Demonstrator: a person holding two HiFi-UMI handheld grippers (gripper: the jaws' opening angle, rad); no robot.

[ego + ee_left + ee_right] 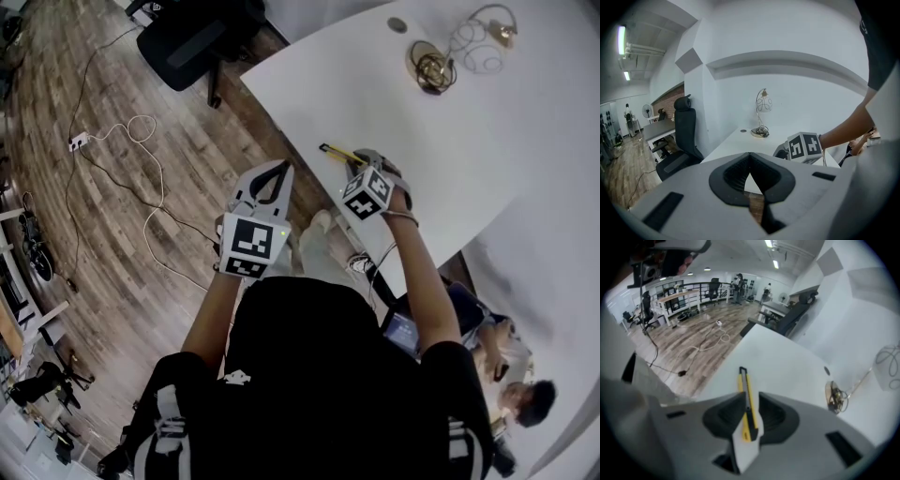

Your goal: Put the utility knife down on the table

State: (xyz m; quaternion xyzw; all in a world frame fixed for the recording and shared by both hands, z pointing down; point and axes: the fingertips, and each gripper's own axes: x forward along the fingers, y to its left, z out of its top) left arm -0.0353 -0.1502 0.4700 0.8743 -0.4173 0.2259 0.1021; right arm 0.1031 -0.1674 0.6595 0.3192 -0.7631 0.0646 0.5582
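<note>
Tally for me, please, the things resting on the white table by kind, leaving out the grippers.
Utility knife: 1
Desk lamp: 1
Cable grommet: 1
Total: 3

White table (pixel 487 141), yellow utility knife (pixel 336 152) near its edge, lamp (pixel 433 67) and small round disc (pixel 397 25) farther back.

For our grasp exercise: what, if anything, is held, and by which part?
Nothing is held: the utility knife lies on the table between open jaws of the right gripper; left gripper empty.
</note>
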